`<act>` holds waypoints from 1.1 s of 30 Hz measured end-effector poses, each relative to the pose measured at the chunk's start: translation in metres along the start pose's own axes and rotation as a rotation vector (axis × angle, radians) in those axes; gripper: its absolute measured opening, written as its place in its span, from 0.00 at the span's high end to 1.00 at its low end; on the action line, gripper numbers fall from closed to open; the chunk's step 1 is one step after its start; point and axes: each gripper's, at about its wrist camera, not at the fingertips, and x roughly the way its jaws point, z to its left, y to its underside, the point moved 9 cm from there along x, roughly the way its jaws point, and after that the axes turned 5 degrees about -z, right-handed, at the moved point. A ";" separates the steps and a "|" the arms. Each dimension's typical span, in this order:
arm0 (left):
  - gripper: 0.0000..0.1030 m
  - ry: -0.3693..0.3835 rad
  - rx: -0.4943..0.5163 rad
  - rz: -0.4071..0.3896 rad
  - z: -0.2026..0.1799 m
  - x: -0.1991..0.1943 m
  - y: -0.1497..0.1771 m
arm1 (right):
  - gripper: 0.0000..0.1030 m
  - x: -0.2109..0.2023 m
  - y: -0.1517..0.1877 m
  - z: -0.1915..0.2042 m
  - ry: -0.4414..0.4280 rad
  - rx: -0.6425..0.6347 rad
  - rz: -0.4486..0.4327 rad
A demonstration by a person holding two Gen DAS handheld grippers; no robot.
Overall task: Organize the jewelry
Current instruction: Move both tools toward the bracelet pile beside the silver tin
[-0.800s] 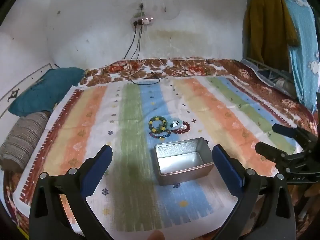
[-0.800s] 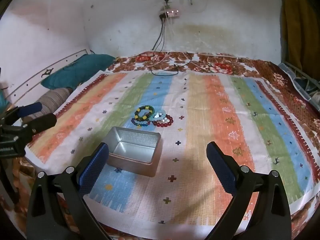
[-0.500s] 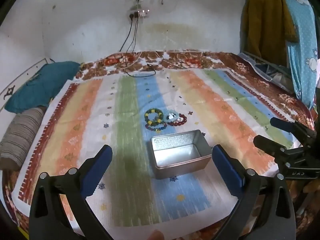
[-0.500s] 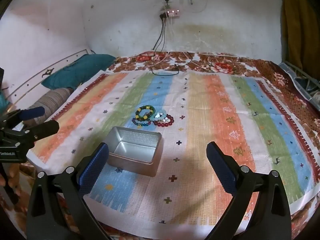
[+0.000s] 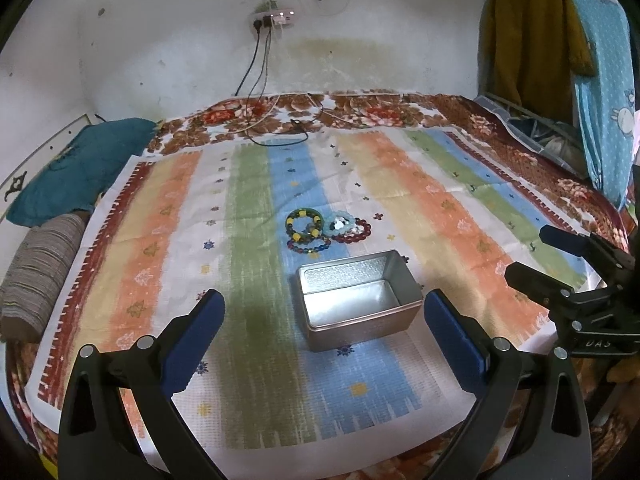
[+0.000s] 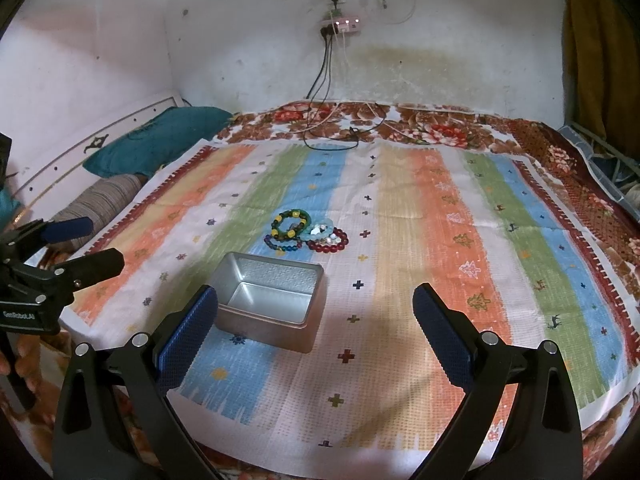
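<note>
A bed under a striped cloth (image 5: 248, 216) fills the room, against a stained white wall. An open metal tin (image 5: 359, 300) sits mid-cloth. The beaded bracelets (image 5: 326, 230) lie clustered just beyond the tin. Left hand-held gripper (image 5: 322, 330) and right hand-held gripper (image 6: 316, 328) hover on the tin's near side, jaws wide, holding nothing.

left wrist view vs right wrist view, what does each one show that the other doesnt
Only the left wrist view shows the right hand-held gripper at its right edge, plus the blue patterned cloth hanging on the right.

Only the right wrist view shows the left hand-held gripper at its left edge, with fingers gripping its handle.

Both show the empty metal tin on the striped mat, the cluster of bead bracelets beyond it, the teal pillow and the wall power strip.
</note>
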 end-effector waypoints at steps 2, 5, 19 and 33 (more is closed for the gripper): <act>0.05 0.002 0.007 0.003 -0.001 0.001 0.001 | 0.04 0.000 0.000 0.000 -0.001 -0.002 0.000; 0.05 0.003 0.007 0.005 -0.001 0.001 0.002 | 0.04 0.001 0.002 0.002 -0.001 -0.006 0.002; 0.05 -0.012 -0.013 0.015 -0.006 0.003 0.003 | 0.04 0.004 0.004 0.000 -0.003 -0.009 0.005; 0.05 -0.010 -0.017 0.017 0.002 0.002 0.001 | 0.04 0.007 0.007 0.001 -0.003 -0.004 0.019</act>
